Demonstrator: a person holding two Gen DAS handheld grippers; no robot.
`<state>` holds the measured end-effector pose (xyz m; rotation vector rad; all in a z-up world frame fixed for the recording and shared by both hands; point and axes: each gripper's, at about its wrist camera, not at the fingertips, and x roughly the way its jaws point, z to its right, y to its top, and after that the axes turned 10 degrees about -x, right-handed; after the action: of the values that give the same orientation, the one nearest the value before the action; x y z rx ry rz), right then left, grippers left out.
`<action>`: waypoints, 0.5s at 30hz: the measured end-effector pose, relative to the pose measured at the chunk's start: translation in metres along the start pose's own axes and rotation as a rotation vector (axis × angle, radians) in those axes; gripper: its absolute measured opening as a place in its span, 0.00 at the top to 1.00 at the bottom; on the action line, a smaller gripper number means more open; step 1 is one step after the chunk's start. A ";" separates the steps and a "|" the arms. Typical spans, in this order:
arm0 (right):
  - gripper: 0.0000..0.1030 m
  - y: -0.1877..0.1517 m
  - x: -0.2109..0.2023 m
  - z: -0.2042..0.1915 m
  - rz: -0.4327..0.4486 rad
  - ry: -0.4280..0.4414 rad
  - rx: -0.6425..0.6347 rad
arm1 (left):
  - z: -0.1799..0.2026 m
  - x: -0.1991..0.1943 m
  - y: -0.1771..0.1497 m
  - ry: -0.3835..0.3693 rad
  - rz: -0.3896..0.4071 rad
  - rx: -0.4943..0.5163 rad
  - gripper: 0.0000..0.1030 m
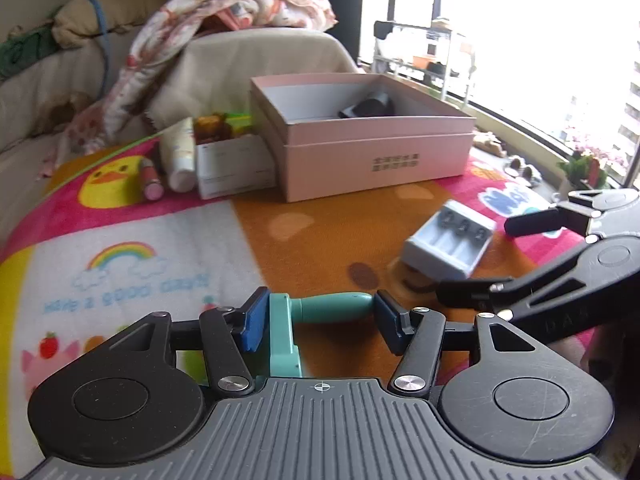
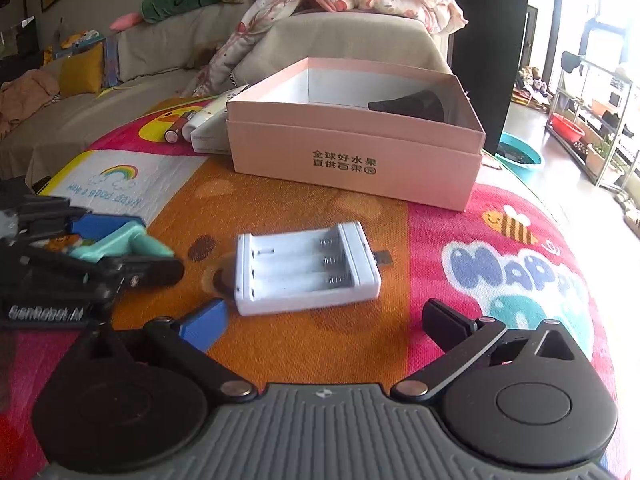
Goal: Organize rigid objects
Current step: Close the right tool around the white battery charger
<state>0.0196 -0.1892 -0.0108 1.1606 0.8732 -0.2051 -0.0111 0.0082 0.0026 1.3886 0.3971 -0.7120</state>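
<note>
Here the left gripper [image 1: 316, 316] clamps a teal tool [image 1: 316, 312], right gripper [image 2: 324, 328] spread before the battery holder [image 2: 306, 268], pink box [image 2: 356, 148] beyond holding perhaps a funnel.

Cartoon play mat [image 2: 500, 248], beige sofa [image 2: 160, 44], crumpled floral blanket [image 1: 224, 12].

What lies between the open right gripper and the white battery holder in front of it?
Nothing but bare mat: in the right wrist view, the right gripper faces the white battery holder across a short stretch of orange fabric.
</note>
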 end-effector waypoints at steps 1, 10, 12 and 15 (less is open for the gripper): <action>0.00 0.004 0.004 -0.001 0.000 0.006 -0.010 | -0.003 -0.001 -0.001 -0.008 -0.001 -0.005 0.40; 0.02 0.018 0.020 0.000 0.013 0.040 -0.020 | -0.005 -0.008 -0.006 0.001 -0.001 0.010 0.40; 0.07 0.017 0.018 -0.001 0.025 0.041 -0.027 | -0.005 -0.008 -0.006 0.002 0.004 0.015 0.40; 0.11 0.016 0.014 -0.007 0.041 0.037 -0.056 | -0.003 -0.010 -0.009 0.007 0.014 0.021 0.40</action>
<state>0.0345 -0.1725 -0.0103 1.1321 0.8815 -0.1255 -0.0237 0.0136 0.0019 1.4124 0.3866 -0.7016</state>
